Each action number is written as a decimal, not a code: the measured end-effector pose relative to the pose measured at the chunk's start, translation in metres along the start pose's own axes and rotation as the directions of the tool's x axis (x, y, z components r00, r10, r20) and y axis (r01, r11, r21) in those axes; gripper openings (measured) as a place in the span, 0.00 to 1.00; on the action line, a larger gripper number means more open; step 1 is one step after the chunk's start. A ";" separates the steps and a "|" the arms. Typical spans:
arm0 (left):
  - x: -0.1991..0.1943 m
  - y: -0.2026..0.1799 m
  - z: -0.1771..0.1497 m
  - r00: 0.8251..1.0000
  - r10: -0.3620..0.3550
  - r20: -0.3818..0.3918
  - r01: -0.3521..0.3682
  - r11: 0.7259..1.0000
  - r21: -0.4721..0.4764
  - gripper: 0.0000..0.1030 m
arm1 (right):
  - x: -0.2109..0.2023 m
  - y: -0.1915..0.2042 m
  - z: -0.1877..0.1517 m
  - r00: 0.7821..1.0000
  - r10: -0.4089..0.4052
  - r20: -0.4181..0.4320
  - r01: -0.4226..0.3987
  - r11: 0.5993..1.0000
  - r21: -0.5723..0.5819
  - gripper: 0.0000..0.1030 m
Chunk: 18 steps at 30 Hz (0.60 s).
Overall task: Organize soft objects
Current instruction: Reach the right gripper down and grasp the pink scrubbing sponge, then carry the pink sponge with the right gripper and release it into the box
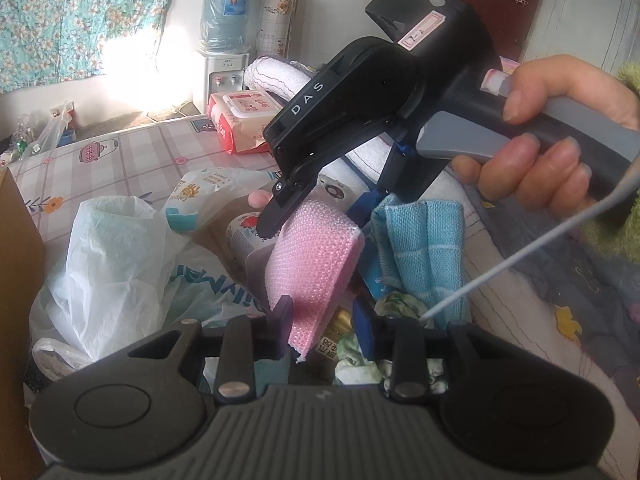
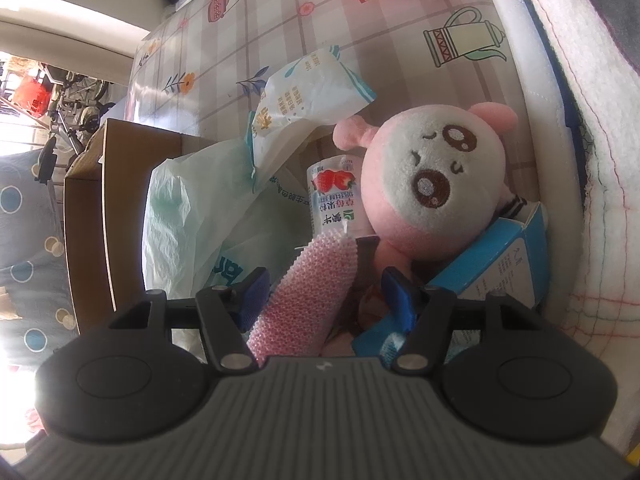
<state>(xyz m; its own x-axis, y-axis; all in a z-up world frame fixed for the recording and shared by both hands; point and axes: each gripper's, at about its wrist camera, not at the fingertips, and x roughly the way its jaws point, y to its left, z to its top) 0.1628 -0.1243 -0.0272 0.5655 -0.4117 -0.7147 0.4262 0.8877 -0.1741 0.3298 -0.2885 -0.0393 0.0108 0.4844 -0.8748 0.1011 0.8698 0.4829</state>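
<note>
Early stage imo: pink sponge (image 1: 316,248) is up off the pile, between both tools, not sorted yet. L gripper (image 1: 326,322) has it between its jaws but pad contact unclear; R gripper (image 2: 324,294) straddles its top end w/ jaws apart, not pinching. Plush toy (image 2: 432,180), blue cloth (image 1: 424,240) & bags left in the heap on the bed.

Pink against blue amid the clutter

A pink bubbled sponge (image 1: 316,256), sky-blue checked cloth (image 1: 424,248), pink-and-cream plush toy (image 2: 432,184); plaid surface (image 2: 280,40) printed with teapots.
</note>
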 end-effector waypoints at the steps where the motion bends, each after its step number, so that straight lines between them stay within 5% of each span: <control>1: -0.001 0.000 0.000 1.000 0.000 0.000 0.000 1.000 0.001 0.33 | 0.002 0.003 -0.001 1.000 0.000 0.004 0.000 1.000 -0.013 0.57; 3: -0.003 0.000 -0.001 1.000 -0.006 0.000 0.006 1.000 -0.002 0.33 | 0.003 0.007 -0.004 0.999 -0.015 0.030 0.016 0.999 -0.040 0.43; 6: -0.012 0.002 -0.002 1.000 -0.016 0.012 0.016 1.000 -0.014 0.37 | -0.002 0.009 -0.010 0.997 -0.012 0.077 0.017 0.997 -0.070 0.37; 9: -0.024 0.006 -0.002 0.999 -0.031 0.037 0.032 0.999 -0.035 0.59 | -0.017 0.004 -0.018 0.987 0.068 0.146 -0.057 0.995 -0.082 0.34; 14: -0.047 0.017 0.003 0.992 -0.082 0.093 0.093 0.988 -0.121 0.84 | -0.050 -0.012 -0.042 0.924 0.258 0.280 -0.239 0.966 -0.102 0.33; 18: -0.058 0.024 0.010 0.987 -0.118 0.111 0.135 0.977 -0.165 0.92 | -0.058 -0.007 -0.070 0.881 0.340 0.328 -0.310 0.940 -0.143 0.33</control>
<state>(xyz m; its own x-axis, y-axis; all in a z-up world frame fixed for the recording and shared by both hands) 0.1469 -0.0814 0.0170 0.5861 -0.5337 -0.6097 0.3760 0.8457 -0.3788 0.2589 -0.3165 0.0107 0.3701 0.6921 -0.6197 -0.0509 0.6812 0.7304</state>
